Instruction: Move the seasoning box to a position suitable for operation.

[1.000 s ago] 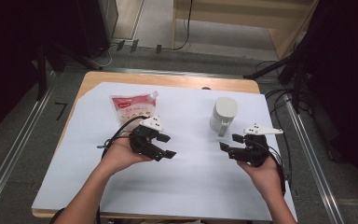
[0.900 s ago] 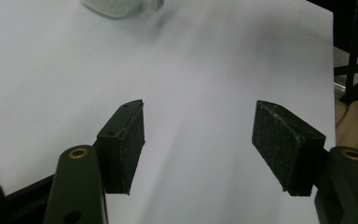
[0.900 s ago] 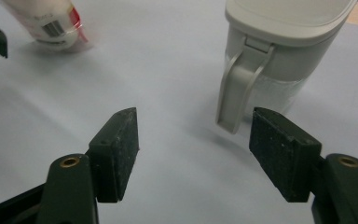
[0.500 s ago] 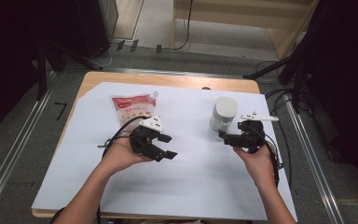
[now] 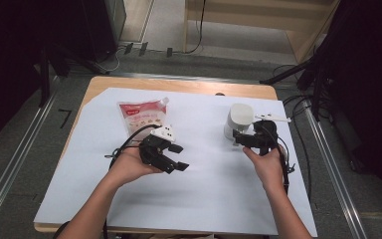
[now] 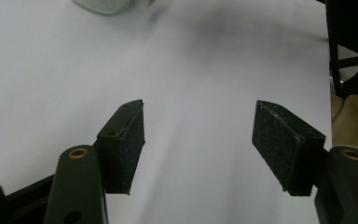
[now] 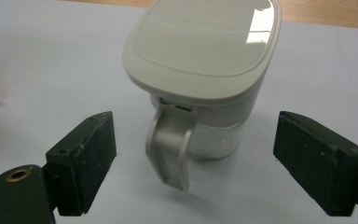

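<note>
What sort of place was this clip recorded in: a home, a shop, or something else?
Most likely a lab or recording workroom, not a home. A wooden table covered with a plain white sheet stands among metal rails, with cables lying loose across the floor behind it.

— What colours are seen on the table (image 5: 104, 87)?
— A light wooden edge is shown, covered by a white sheet (image 5: 219, 189). A pouch (image 5: 144, 115) printed in red and white, with a pale pictured panel, is laid on it.
— And the container (image 7: 205, 70)?
— It is pale grey-white throughout, lid and handle alike, with a translucent lower body.
— The grippers?
— The left gripper (image 6: 198, 140) and the right gripper (image 7: 196, 161) are seen in black, with dark textured pads and brass-coloured rivets.
</note>
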Available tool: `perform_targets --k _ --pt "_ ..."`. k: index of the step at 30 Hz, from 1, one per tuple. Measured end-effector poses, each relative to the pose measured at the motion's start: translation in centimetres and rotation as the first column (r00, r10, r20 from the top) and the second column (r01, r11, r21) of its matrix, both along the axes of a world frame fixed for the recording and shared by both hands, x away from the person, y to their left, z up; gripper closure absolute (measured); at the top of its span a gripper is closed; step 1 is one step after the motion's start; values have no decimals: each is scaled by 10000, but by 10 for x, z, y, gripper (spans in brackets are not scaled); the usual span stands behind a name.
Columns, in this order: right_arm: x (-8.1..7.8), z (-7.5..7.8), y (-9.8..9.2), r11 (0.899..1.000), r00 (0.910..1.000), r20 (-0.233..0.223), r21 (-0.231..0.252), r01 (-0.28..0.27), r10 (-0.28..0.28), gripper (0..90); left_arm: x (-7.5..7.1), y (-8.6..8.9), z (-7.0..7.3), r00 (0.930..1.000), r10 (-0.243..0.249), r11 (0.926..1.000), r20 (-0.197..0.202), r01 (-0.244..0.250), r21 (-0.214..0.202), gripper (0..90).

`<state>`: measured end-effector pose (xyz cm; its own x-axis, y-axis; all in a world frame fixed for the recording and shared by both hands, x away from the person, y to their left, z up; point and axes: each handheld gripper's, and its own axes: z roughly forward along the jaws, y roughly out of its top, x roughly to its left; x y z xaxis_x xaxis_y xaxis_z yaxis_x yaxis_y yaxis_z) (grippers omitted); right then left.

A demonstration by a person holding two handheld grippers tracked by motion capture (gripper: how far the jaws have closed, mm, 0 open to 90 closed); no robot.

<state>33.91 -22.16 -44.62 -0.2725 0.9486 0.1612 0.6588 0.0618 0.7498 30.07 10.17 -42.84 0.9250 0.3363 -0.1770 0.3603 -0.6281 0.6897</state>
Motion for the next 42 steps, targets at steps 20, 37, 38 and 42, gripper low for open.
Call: perform_targets --k 20,37,38,42 --pt "32 -27 19 9907 9901 363 -20 1358 -1357 56 0 -2 -3 10000 13 10000 -93 -12 88 356" --pt "45 -46 36 9689 9558 1615 107 2473 -2457 119 1 -2 -4 9998 -94 9999 -173 96 66 356" --pt "45 -46 36 9689 9558 1615 107 2473 -2457 119 1 -2 -4 9998 -82 9999 -172 83 69 356" --pt "45 -45 35 9751 9605 1822 -316 2194 -2102 137 1 0 -3 9999 -56 9999 -163 58 138 357"
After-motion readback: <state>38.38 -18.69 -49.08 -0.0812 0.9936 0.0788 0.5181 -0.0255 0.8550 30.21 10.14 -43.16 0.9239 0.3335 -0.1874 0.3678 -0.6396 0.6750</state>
